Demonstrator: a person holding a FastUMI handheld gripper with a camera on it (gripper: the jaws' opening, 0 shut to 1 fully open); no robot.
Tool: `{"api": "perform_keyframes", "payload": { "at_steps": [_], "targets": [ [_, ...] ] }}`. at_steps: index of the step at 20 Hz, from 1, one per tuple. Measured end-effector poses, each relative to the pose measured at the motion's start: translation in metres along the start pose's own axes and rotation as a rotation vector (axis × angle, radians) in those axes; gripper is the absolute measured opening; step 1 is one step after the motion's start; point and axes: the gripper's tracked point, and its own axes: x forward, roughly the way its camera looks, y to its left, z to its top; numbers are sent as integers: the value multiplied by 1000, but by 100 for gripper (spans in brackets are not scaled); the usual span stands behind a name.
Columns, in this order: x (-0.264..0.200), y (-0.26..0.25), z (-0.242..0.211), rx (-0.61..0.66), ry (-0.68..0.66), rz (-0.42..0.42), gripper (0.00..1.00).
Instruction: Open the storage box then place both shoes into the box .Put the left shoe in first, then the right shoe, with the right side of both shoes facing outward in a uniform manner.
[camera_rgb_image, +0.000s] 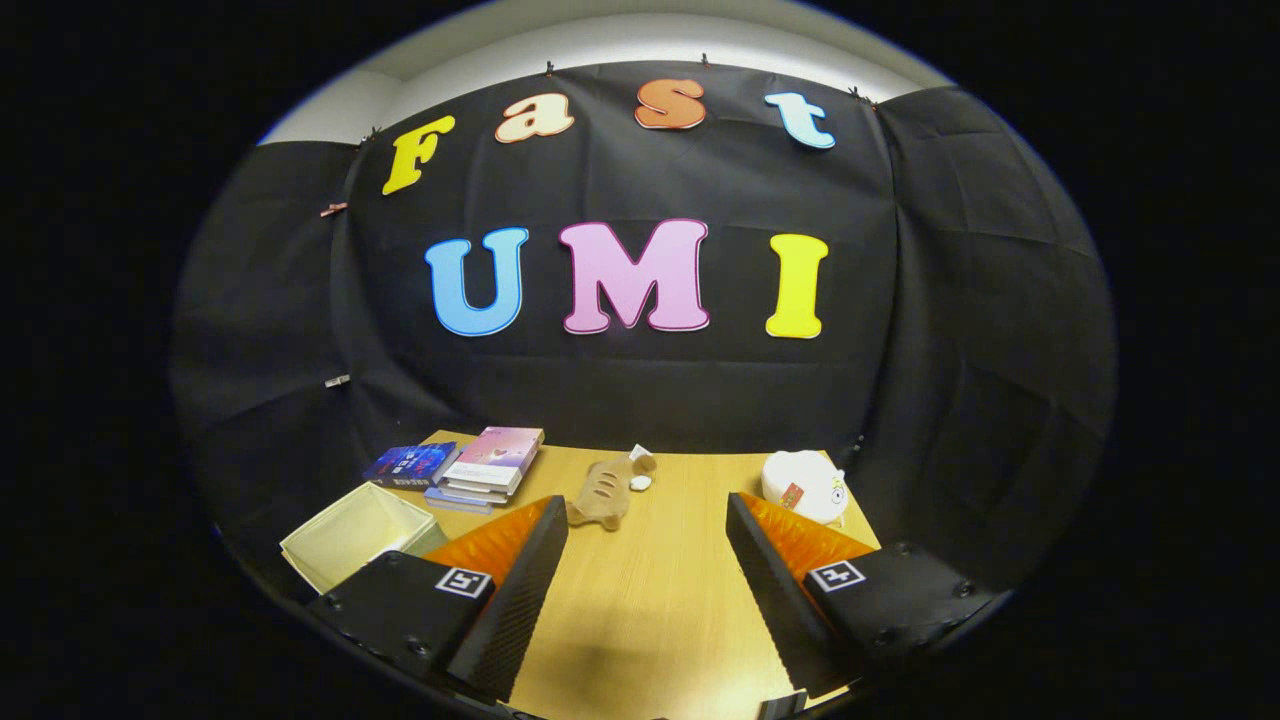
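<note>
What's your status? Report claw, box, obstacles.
Claw open, holding nothing. Open-topped box beside one finger. Stuffed toy ahead on table.

We see the gripper (648, 520) with its fingers spread wide over the pale wooden tabletop (650, 610), nothing between them, and bare wood runs straight ahead toward the table's far edge. At the end of that lane lies a tan plush toy (605, 490), just beyond the left finger. Along the far left corner a stack of books with a pink cover on top (492, 465) sits beside a dark blue book (410, 464). An open, cream, shallow box (350, 532) occupies the left edge. A white round plush toy (805, 485) blocks the far right corner.
</note>
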Motion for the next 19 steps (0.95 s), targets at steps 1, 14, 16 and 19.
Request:
{"api": "perform_keyframes", "payload": {
  "at_steps": [1,14,16,19],
  "targets": [
    [-4,-3,6,7,-19,6,99],
    [-38,8,53,-85,-244,-15,98],
    [-47,14,59,-82,-270,-26,98],
    [-53,11,63,-6,-299,-53,98]
  ]
}}
